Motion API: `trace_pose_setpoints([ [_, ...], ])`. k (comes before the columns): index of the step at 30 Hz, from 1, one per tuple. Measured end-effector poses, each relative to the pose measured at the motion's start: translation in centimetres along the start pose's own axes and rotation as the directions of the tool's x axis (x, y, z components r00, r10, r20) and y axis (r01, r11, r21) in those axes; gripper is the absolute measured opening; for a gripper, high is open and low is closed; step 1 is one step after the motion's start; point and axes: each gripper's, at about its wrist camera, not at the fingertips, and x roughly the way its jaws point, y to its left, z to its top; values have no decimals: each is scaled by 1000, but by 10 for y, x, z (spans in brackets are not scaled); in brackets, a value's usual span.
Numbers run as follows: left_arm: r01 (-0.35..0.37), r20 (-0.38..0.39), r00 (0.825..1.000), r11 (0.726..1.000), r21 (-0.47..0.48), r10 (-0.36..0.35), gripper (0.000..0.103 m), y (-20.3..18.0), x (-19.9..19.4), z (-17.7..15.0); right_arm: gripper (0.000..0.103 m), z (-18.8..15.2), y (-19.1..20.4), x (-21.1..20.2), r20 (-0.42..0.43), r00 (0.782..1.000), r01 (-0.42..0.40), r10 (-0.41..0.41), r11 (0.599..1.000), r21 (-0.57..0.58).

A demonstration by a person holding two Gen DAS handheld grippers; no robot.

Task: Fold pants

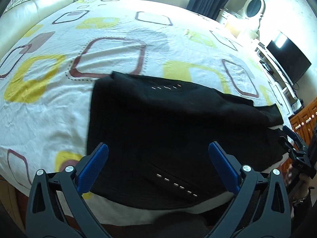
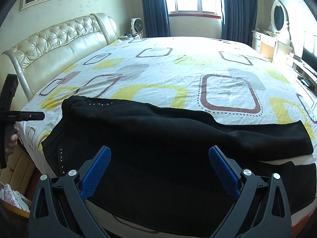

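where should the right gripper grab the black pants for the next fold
Probably the leg-end hem of the black pants, approached from the right: that edge lies flat and exposed on the bed sheet. The right gripper and left gripper are both open above the fabric.

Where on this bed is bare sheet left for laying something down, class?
Bare sheet runs from the pants to the headboard and the window-side edge. The near edge is crowded: the pants cover it, with both open grippers, left and right, above them.
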Motion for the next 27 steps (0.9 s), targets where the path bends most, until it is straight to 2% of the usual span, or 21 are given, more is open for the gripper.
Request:
trace_pose_setpoints([
  [2,2,-56,998,998,-63,-5,101,34,16,22,99,8,-3,6,-2,1000,-21,21,1000,10],
  [4,87,-96,990,983,-164,-104,101,69,36,41,99,15,-6,17,-13,999,-39,39,999,5],
  [6,176,-114,972,957,-231,-207,101,90,59,57,99,21,-5,28,-24,998,-51,50,999,-16],
  [10,260,-135,945,935,-240,-297,101,98,101,85,99,35,-11,52,-51,995,-90,87,994,-63],
  [13,367,-144,899,890,-269,-415,101,95,126,102,99,48,-24,72,-90,987,-140,134,989,-56],
  [17,402,-174,875,879,-258,-451,99,84,150,115,99,68,-41,96,-129,972,-204,197,978,-49],
  [18,409,-180,871,878,-247,-456,83,79,154,117,99,74,-44,104,-148,965,-224,214,973,-52],
  [19,409,-191,870,881,-237,-455,51,76,157,118,99,80,-46,112,-171,959,-240,228,969,-56],
  [20,394,-211,873,890,-229,-441,39,74,161,119,99,87,-47,122,-191,954,-247,230,967,-69],
  [21,377,-220,879,900,-221,-422,33,73,164,119,99,92,-47,132,-211,951,-250,228,964,-85],
  [22,365,-226,883,905,-217,-411,33,73,167,119,99,96,-48,142,-235,946,-251,224,963,-95],
  [24,357,-246,878,904,-237,-411,33,74,174,117,98,101,-47,167,-305,926,-263,222,960,-100],
  [27,344,-264,874,903,-255,-408,33,77,181,117,98,99,-42,199,-407,899,-244,160,956,-163],
])
